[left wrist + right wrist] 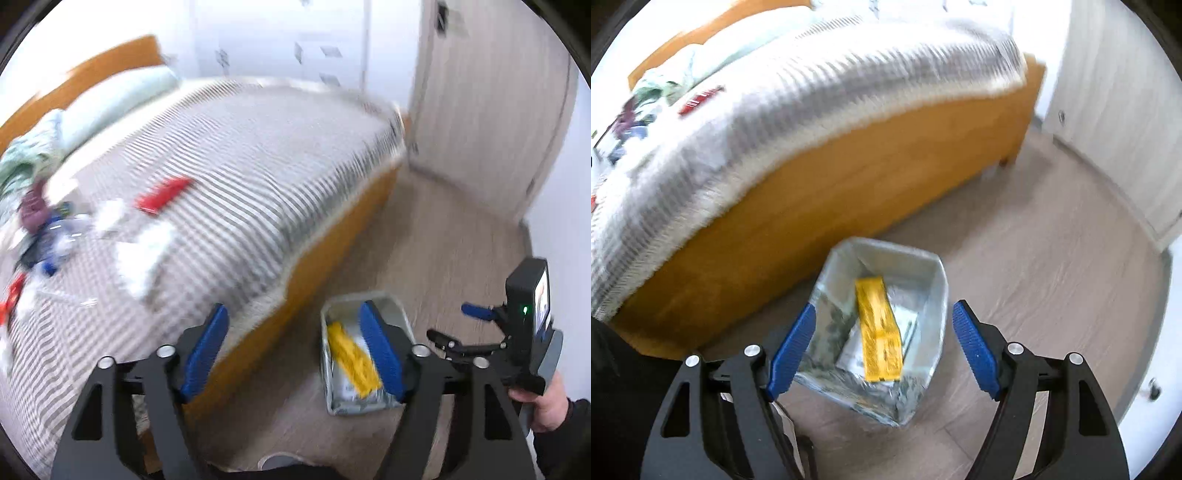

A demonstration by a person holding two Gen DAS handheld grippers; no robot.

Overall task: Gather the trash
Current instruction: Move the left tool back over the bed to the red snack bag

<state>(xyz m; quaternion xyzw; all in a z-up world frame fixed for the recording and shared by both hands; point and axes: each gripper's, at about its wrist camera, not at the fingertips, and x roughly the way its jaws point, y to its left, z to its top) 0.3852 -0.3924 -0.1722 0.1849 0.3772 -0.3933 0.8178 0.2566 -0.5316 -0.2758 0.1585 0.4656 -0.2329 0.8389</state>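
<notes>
While my right gripper (884,347) hangs spread and empty above the bin (934,273) | yellow packet (881,332) lies flat inside | left gripper (295,347) spread, empty | litter (55,236) on bed (258,155)

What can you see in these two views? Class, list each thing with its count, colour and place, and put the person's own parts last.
bin: one, grey, on the floor beside the bed.
yellow packet: one, yellow, inside the bin.
bed: one, orange wood frame, striped grey-white cover.
red packet: one, red, on the cover.
litter pile: count unclear from blur, mixed colours, on the cover near the pillow.
pillow: one, pale green, at the headboard.
floor: grey wood.
left tongs: blue pads, open, empty.
right tongs: blue pads, open, above the bin.
</notes>
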